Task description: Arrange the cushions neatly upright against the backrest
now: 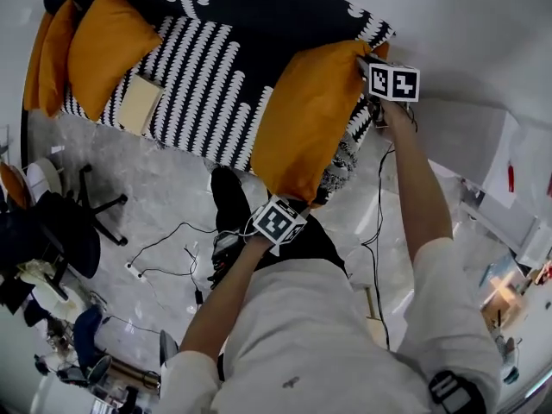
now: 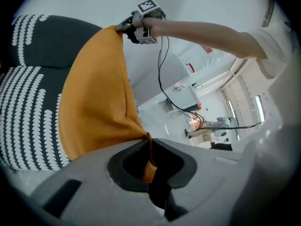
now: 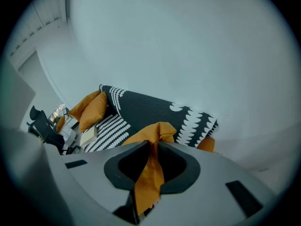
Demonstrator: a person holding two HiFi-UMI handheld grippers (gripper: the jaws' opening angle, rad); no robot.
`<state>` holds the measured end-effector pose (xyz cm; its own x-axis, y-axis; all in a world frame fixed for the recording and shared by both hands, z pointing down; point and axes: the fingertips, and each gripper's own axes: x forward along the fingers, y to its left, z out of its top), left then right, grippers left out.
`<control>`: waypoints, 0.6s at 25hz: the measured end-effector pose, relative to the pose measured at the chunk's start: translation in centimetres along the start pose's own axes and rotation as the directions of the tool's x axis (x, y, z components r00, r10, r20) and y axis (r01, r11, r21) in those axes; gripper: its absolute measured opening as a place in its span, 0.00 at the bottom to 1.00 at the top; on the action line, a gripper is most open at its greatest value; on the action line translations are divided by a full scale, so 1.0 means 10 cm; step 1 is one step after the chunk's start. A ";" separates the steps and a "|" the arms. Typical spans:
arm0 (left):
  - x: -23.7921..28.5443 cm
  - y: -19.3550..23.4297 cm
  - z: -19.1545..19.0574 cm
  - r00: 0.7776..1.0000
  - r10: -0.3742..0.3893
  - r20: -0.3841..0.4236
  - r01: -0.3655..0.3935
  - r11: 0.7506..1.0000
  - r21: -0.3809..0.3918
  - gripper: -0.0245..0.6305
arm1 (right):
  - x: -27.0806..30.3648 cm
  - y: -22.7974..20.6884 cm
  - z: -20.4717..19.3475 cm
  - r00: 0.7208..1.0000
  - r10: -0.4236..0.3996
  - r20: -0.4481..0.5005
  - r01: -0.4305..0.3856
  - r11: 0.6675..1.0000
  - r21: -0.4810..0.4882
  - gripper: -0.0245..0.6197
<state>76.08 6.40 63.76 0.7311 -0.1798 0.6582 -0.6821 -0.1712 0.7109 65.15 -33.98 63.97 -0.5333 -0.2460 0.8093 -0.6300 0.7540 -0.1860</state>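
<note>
Corners of the orange cushion [image 1: 306, 119] were clamped in your left hand-held gripper [image 2: 149, 140] and right hand-held gripper [image 3: 152, 144], over the sofa's [image 1: 203, 84] right end; you needed to seat it evenly against the backrest [image 1: 259, 7].

Held cushion [image 1: 306, 119] hides sofa [image 1: 216, 84] R end, most of 2nd cushion [image 3: 207, 144].

Patterned sofa [image 1: 207, 76] — orange cushions [image 1: 103, 50], tan box [image 1: 140, 102]
</note>
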 end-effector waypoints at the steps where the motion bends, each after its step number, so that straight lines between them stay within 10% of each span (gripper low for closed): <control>1: 0.05 -0.03 -0.02 1.000 -0.010 -0.028 0.011 1.000 0.018 0.07 | -0.04 -0.05 -0.03 1.000 -0.013 0.003 0.013 1.000 0.004 0.10; 4: 0.13 -0.11 -0.09 0.996 -0.025 -0.091 0.032 0.997 0.075 0.07 | -0.20 -0.16 -0.10 0.999 -0.026 0.038 0.025 0.999 0.040 0.28; 8: 0.15 -0.17 -0.12 0.993 -0.072 -0.099 0.079 0.994 0.071 0.08 | -0.42 -0.14 -0.12 0.995 0.001 0.099 -0.010 0.996 0.093 0.29; 15: 0.04 -0.40 0.07 0.967 -0.254 -0.015 0.254 0.967 0.021 0.11 | -0.68 0.80 -0.40 0.951 0.279 0.132 -0.293 0.951 0.099 0.29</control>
<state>79.12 6.34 60.97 0.8804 -0.1162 0.4597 -0.4741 -0.2320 0.8494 65.97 -23.85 59.19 -0.7575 -0.1042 0.6445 -0.4993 0.7285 -0.4691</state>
